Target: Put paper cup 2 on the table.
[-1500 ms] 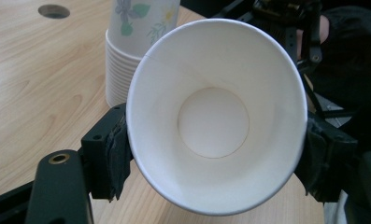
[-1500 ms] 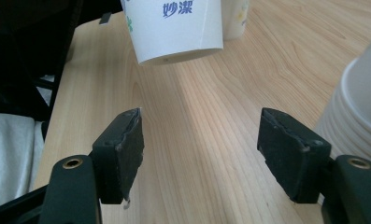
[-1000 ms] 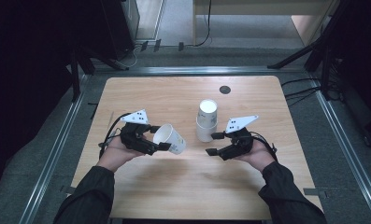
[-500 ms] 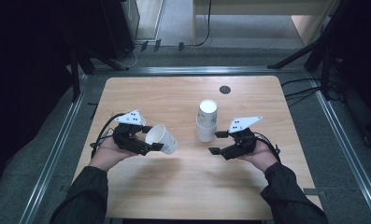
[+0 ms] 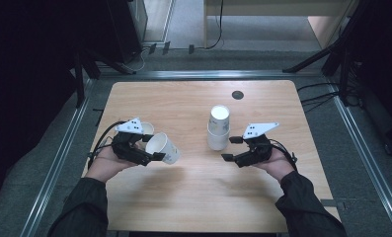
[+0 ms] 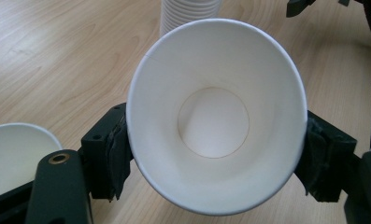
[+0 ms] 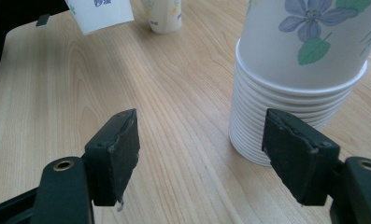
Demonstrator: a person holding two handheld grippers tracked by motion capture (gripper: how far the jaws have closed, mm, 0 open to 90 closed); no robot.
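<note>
While you look down from the high view, your left gripper [image 5: 156, 157] clamps a white paper cup [image 5: 164, 148] lying on its side, mouth toward you, well left of the tall stack of flowered paper cups [image 5: 218, 129]; a second cup [image 5: 147, 128] stands just behind it. Your left gripper view shows both pads pressing the cup's [image 6: 218, 116] wall. Your right gripper view shows jaws that have just been opening, wide and empty, the stack [image 7: 300, 79] just ahead on the right jaw's side

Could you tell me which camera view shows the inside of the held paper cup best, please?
The left gripper view: the paper cup faces the lens, showing its base. In the high view it appears small and tilted sideways; in the right gripper view its printed wall appears at the top edge.
</note>
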